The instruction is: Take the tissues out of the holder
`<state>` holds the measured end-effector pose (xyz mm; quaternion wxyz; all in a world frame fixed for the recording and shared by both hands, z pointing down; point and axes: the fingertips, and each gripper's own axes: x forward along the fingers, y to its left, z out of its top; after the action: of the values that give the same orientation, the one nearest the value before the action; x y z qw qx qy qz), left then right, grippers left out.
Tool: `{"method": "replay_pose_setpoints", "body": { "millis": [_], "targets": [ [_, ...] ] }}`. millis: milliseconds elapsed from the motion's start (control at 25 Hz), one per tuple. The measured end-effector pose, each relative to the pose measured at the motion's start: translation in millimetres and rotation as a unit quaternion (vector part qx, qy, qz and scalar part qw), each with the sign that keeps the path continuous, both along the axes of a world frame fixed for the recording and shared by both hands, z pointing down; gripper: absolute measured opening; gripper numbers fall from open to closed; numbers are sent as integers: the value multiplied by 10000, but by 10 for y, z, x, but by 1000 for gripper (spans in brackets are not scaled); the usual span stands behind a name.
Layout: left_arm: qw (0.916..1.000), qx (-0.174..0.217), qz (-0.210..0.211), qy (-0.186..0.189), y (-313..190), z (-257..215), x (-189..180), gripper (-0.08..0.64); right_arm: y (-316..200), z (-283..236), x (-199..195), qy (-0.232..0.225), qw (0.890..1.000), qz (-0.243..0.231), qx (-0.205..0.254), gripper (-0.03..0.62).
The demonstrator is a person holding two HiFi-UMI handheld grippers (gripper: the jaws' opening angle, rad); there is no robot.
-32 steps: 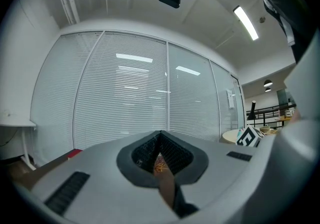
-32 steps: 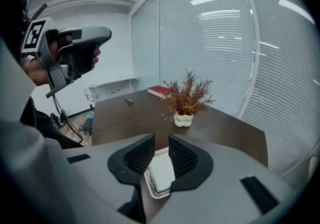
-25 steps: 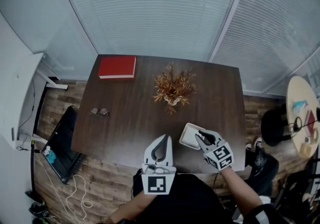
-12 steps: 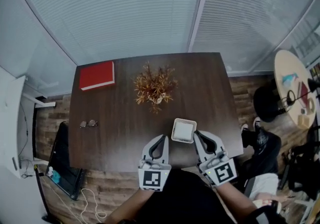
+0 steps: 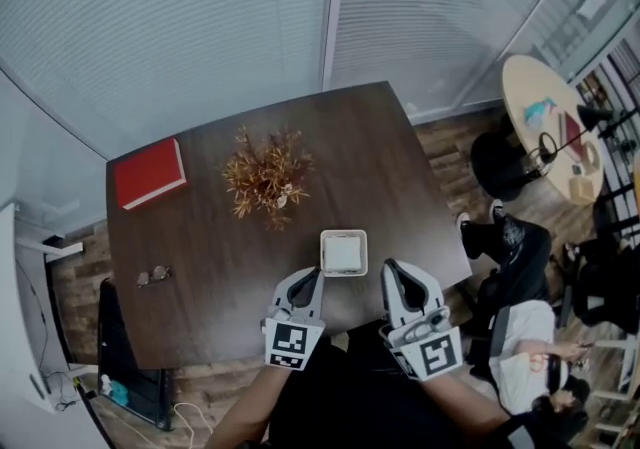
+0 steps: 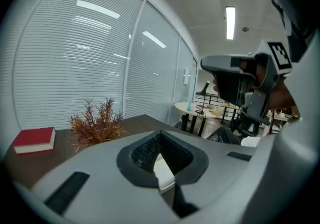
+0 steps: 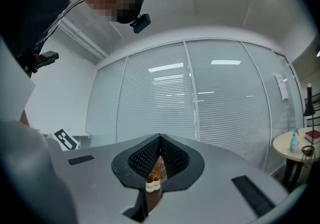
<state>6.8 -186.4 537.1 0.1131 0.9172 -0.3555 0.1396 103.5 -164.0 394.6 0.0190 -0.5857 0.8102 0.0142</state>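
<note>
With the right gripper (image 5: 393, 268) drawn back from the tissue holder (image 5: 326, 237) it reached over a second ago and the left gripper (image 5: 311, 276) lowered beside it — both sets of fingers closed and empty — the tissues (image 5: 343, 255) still sit inside, near the front edge of the tabletop (image 5: 200, 237).

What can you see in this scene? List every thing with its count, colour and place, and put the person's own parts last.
Table: one, dark brown, centre.
Book: one, red, table's far left corner.
Dried plant: one, orange-brown, mid-table.
Glasses: one pair, dark, table's left edge.
Tissue holder: one, white, near edge, tissues inside.
Round table: one, pale, far right.
Left gripper: one, grey, shut, empty, left of holder.
Right gripper: one, grey, shut, empty, right of holder.
</note>
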Motion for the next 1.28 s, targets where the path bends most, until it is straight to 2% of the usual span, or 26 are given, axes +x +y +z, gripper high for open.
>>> {"method": "replay_pose_setpoints", "body": {
  "millis": [120,200,320,440,520,640,720,920,1040,1200,1280],
  "targets": [
    [9970,-202,581,-477,-16,276,182,-2,-47,15,40,-46,10000,-29,-37,9],
    [9905,-286,1008,-891,-60,508,324,7,-112,28,122,-103,9999,-42,-74,9],
    [9744,-506,1591,-1505,-79,861,502,73,-186,14,269,-128,9999,-75,-57,9],
    [9548,-636,2054,-2052,-102,1128,582,140,-284,55,418,-219,9997,-30,-101,9],
    [9420,-708,2306,-2332,-122,1264,619,160,-335,85,529,-327,9993,52,-175,9],
    [9254,-933,2593,-2601,-131,1474,646,176,-386,131,639,-412,9989,88,-197,9],
    [9131,-1103,2796,-2754,-117,1601,663,244,-420,154,681,-488,9986,63,-199,9],
    [8880,-1062,3211,-3116,-147,1804,745,281,-491,195,789,-470,9983,156,-291,9],
    [8753,-1208,3436,-3182,-119,1906,782,288,-503,248,839,-471,9981,188,-350,9],
    [8510,-1342,3747,-3427,-62,2074,795,350,-493,292,917,-503,9976,251,-414,9],
    [8475,-1331,3797,-3463,-66,2111,825,354,-480,325,949,-529,9970,258,-499,9]
  ]
}}
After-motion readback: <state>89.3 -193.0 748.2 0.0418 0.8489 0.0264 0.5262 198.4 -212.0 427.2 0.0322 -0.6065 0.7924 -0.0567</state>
